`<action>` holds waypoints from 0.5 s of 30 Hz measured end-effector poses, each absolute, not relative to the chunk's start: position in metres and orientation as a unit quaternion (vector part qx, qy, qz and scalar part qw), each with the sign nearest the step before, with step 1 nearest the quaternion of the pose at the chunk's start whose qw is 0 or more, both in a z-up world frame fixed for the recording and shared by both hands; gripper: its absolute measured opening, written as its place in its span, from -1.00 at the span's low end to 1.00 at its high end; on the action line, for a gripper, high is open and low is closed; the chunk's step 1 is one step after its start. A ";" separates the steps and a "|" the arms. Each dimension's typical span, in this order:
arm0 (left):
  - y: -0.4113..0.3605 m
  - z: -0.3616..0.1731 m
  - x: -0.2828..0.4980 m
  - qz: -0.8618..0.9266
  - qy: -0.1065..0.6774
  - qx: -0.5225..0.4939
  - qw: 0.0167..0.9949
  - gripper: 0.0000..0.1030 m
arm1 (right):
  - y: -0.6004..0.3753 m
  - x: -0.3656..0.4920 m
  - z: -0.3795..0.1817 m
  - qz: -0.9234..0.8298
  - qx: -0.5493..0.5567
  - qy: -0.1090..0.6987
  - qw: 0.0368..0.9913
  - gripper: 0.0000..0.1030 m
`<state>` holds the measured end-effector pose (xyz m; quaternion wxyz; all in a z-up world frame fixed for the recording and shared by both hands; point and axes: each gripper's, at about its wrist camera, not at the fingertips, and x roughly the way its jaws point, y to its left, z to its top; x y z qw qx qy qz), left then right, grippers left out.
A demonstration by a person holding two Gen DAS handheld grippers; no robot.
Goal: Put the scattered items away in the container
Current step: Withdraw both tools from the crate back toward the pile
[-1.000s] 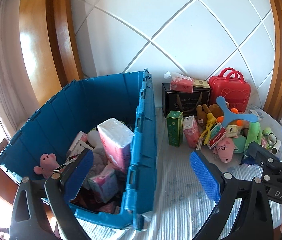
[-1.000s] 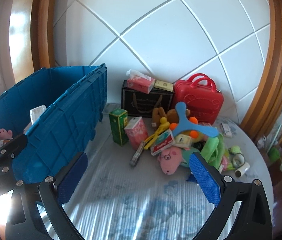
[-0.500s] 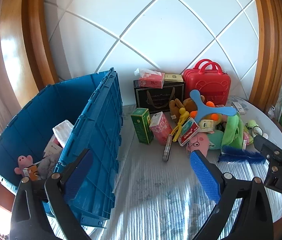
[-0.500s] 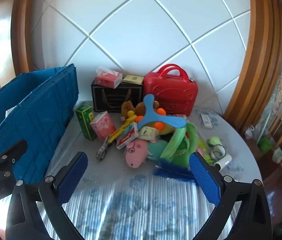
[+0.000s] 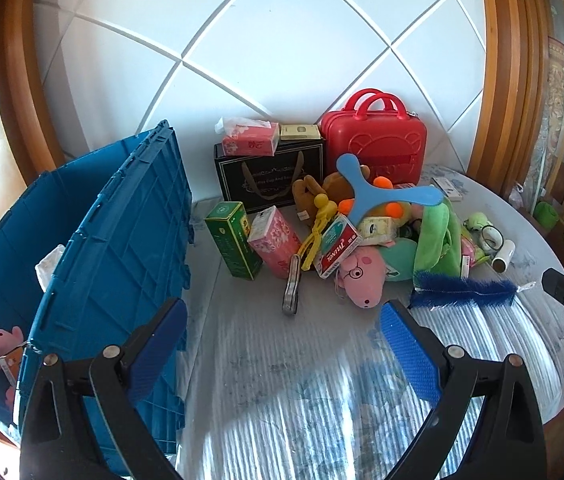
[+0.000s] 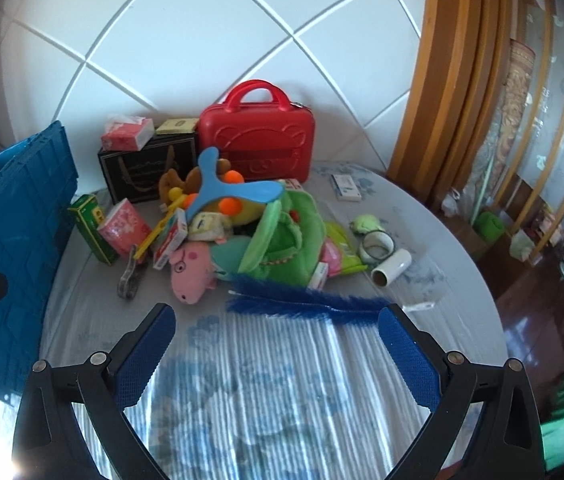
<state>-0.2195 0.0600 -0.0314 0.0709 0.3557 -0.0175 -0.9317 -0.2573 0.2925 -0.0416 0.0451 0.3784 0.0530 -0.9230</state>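
A blue crate (image 5: 114, 248) stands at the left with several items inside; it also shows in the right wrist view (image 6: 10, 216). A pile of items lies in the table's middle: a pink pig plush (image 5: 364, 276) (image 6: 192, 270), a blue boomerang (image 5: 382, 196) (image 6: 234, 192), a green box (image 5: 234, 240), a pink tissue pack (image 5: 276, 242), a green plush bag (image 6: 282, 240) and a blue brush (image 6: 306, 304). My left gripper (image 5: 282, 332) is open and empty, short of the pile. My right gripper (image 6: 276, 336) is open and empty, just before the brush.
A red case (image 5: 374, 140) and a black gift bag (image 5: 270, 172) stand against the white wall. A paper roll (image 6: 392, 266), a ring (image 6: 378, 246) and a small box (image 6: 346, 192) lie right of the pile. The round table's edge (image 6: 482, 280) curves at the right.
Both grippers have swung right, away from the crate and toward the pile. The crate has slid to the left edge of both views. Both stay open and empty.
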 end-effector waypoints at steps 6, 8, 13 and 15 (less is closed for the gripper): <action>0.094 -0.046 -0.250 -0.926 0.002 0.366 0.088 0.92 | 0.329 -0.299 -0.058 -0.915 0.395 0.064 0.057 1.00; 0.108 -0.051 -0.263 -0.923 0.012 0.372 0.096 0.92 | 0.342 -0.316 -0.061 -0.913 0.397 0.068 0.070 0.99; 0.140 -0.065 -0.290 -0.914 0.028 0.384 0.125 0.92 | 0.370 -0.359 -0.066 -0.909 0.395 0.071 0.111 1.00; 0.146 -0.071 -0.300 -0.908 0.037 0.394 0.137 0.92 | 0.377 -0.377 -0.072 -0.901 0.407 0.067 0.131 1.00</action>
